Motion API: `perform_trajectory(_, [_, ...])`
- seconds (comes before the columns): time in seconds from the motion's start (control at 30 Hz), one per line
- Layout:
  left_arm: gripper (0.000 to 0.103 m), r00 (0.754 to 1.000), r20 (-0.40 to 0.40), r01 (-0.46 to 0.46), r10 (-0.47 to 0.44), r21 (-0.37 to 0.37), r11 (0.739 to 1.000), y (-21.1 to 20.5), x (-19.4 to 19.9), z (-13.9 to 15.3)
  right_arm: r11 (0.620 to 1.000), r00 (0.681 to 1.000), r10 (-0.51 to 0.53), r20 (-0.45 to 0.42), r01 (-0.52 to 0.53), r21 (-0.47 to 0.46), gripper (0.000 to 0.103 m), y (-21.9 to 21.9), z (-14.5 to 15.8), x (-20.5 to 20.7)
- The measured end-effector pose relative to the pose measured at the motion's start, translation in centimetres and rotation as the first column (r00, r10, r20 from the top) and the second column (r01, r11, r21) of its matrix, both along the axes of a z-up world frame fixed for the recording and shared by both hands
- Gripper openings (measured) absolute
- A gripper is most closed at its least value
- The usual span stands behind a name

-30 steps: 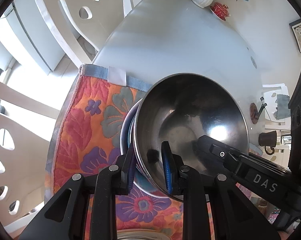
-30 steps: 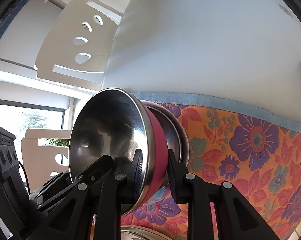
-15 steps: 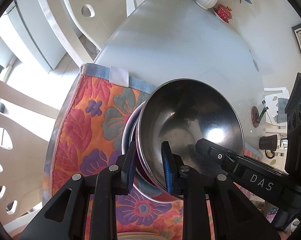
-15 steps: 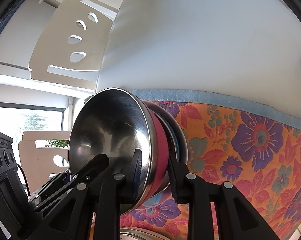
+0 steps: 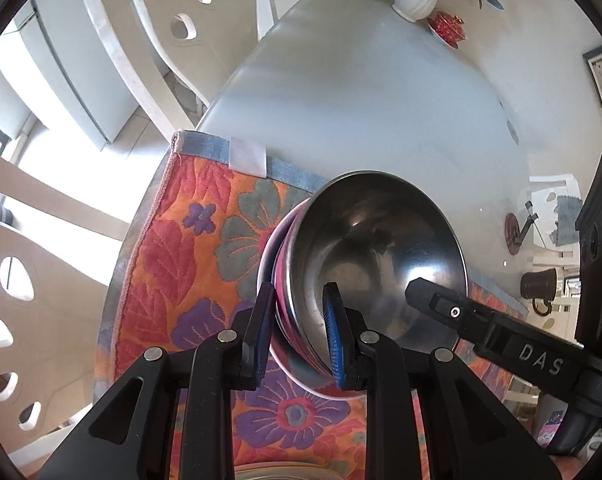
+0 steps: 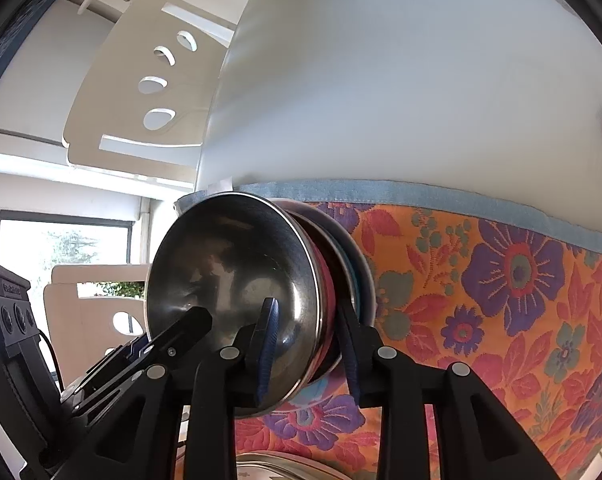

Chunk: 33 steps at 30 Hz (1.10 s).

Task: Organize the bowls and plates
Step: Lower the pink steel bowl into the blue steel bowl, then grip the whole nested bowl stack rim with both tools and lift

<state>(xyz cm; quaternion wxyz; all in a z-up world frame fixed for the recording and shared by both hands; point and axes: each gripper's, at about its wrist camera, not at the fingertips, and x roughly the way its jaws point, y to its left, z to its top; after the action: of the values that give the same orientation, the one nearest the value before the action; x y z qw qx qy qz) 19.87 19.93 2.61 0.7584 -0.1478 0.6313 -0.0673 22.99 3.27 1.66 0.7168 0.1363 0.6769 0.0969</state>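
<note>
Your steel bowl (image 5: 377, 248) nests in a pink-sided bowl (image 5: 282, 280) | left gripper (image 5: 297, 332) pinches its rim | right gripper (image 6: 307, 350) jaws just easing apart around it | lettering: "DAS"

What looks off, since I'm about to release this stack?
Nothing stands out: the steel bowl sits nested in the dishes beneath on the floral mat, no spill or dent visible. Only a white tape tab marks the mat's edge.

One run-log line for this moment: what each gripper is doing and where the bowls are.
left gripper: shut on steel bowl rim | right gripper: jaws just opening, rim between them | bowl: nested in stack on floral mat
</note>
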Motion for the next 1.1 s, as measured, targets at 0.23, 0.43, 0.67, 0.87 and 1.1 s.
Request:
perform_trajectory(0.23, [0.021,1.000,0.010,0.009,-0.009,0.012,1.000,-0.2,-0.2,0.3,1.000,1.000,-0.011,0.013,0.011,0.006,0.029,-0.8,0.6,-0.3])
perform_trajectory(0.43, [0.031,0.999,0.033,-0.003,0.002,0.027,1.000,0.3,-0.3,0.9,1.000,0.999,-0.003,0.032,0.003,-0.007,0.030,-1.2,1.2,-0.6])
perform_trajectory(0.67, [0.035,1.000,-0.001,0.008,-0.008,0.016,1.000,0.6,0.4,-0.7,1.000,1.000,-0.021,0.005,0.021,0.015,0.039,-2.7,-0.6,-0.4])
perform_trajectory(0.87, [0.037,0.999,-0.034,0.020,-0.020,-0.005,1.000,0.5,1.3,-3.1,0.998,1.000,-0.020,-0.024,0.022,0.057,0.049,-2.5,-3.0,0.6])
perform_trajectory(1.1, [0.036,0.999,-0.032,0.035,-0.037,-0.052,0.998,0.4,1.9,-4.4,0.991,0.998,-0.039,-0.039,0.044,0.125,0.050,-2.6,-5.4,1.3])
